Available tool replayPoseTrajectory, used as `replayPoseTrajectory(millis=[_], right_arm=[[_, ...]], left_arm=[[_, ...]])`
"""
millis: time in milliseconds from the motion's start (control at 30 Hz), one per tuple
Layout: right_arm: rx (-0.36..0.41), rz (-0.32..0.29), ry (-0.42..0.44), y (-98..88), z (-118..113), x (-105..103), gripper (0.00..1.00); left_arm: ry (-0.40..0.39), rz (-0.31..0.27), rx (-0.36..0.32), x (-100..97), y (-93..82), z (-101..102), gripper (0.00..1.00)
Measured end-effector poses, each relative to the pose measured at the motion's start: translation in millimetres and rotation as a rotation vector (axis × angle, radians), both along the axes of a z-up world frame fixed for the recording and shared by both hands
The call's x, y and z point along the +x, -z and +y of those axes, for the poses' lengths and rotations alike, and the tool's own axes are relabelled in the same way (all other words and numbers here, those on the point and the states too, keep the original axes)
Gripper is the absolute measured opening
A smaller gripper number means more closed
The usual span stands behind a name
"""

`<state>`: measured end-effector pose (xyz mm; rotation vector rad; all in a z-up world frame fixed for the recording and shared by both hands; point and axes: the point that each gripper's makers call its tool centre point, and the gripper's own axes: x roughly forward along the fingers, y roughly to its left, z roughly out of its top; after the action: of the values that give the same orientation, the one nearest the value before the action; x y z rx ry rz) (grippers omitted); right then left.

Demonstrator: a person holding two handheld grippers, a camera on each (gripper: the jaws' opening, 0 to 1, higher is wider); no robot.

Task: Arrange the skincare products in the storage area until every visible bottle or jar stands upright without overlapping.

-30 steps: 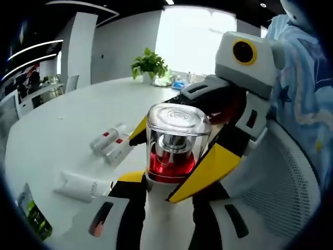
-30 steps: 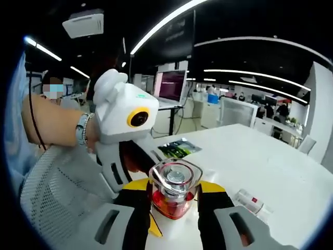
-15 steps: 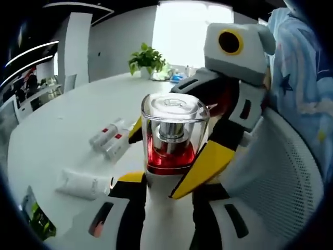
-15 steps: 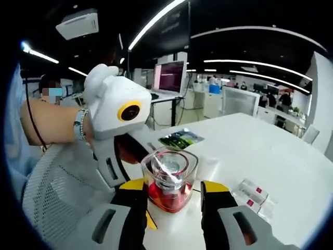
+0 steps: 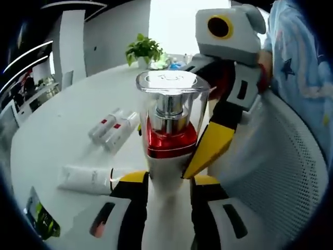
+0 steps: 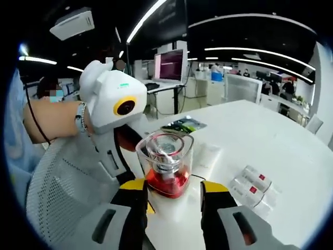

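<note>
A bottle with a white body, red middle and clear square cap (image 5: 171, 114) is raised over the table. My left gripper (image 5: 167, 182) is shut on its white body. My right gripper (image 5: 162, 153) faces it from across, one yellow fingertip (image 5: 213, 146) lying against the bottle's shoulder. In the right gripper view the bottle (image 6: 166, 161) sits between my right gripper's (image 6: 174, 188) jaws, which stand slightly apart from it. My left gripper (image 6: 153, 199) reaches in from the left there. Two small red-labelled tubes (image 5: 113, 130) (image 6: 252, 185) and a white tube (image 5: 86, 179) lie flat on the table.
The white table (image 5: 62, 120) also carries a green packet (image 5: 39, 219) (image 6: 182, 125) and a potted plant (image 5: 143, 49) at its far end. A white mesh chair (image 5: 283, 172) (image 6: 57, 187) sits close by. A person's forearm with a watch (image 6: 57, 122) holds the left gripper.
The bottle has come up and closer to the left camera. My right gripper's jaws have eased apart a little, and the bottle has shifted between them.
</note>
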<state>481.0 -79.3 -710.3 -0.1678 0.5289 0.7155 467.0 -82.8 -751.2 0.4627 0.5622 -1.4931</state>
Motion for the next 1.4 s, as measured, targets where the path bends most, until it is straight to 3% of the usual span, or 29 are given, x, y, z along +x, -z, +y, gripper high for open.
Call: replayPoseTrajectory(millis=[233, 367, 567, 633, 733, 900, 967, 1033, 1100, 1267, 1400], right_arm=[[-0.054, -0.013, -0.042, -0.8, -11.4, -1.8, 0.33], [-0.079, -0.042, -0.011, -2.0, -30.6, 1.6, 0.33], [-0.157, -0.045, 0.022, 4.7, -51.5, 4.7, 0.18], [-0.161, -0.045, 0.020, 4.7, -52.4, 5.0, 0.14], [-0.107, -0.025, 0.021, 2.5, -49.0, 5.4, 0.16], [-0.097, 0.017, 0.006, 6.8, -46.3, 3.6, 0.15], [-0.059, 0.070, 0.010, 8.7, -42.4, 1.3, 0.14], [-0.074, 0.124, 0.015, 16.6, -44.2, -0.2, 0.13], [-0.071, 0.085, 0.035, 15.0, -46.1, 3.7, 0.08], [-0.123, 0.047, 0.033, 17.2, -48.2, 0.9, 0.05], [-0.132, 0.049, 0.059, 19.6, -50.2, 1.4, 0.05]], left_arm=[[-0.007, 0.003, 0.009, 0.9, 1.1, 1.4, 0.28], [-0.020, 0.016, 0.014, 1.4, 1.0, 0.9, 0.22], [-0.056, -0.006, 0.015, 7.8, 0.2, 0.2, 0.15], [-0.069, -0.021, -0.002, 11.2, -2.8, -1.7, 0.14], [-0.089, -0.054, -0.013, 17.3, -5.3, -3.2, 0.14], [-0.114, -0.099, -0.054, 24.1, -13.5, -9.1, 0.17], [-0.112, -0.102, -0.065, 22.9, -15.1, -12.5, 0.20], [-0.100, -0.113, -0.073, 20.2, -16.1, -17.9, 0.24], [-0.091, -0.153, -0.073, 21.9, -16.9, -22.2, 0.25], [-0.099, -0.179, -0.056, 23.2, -12.7, -24.7, 0.27], [-0.121, -0.228, -0.043, 30.7, -11.1, -27.3, 0.22]])
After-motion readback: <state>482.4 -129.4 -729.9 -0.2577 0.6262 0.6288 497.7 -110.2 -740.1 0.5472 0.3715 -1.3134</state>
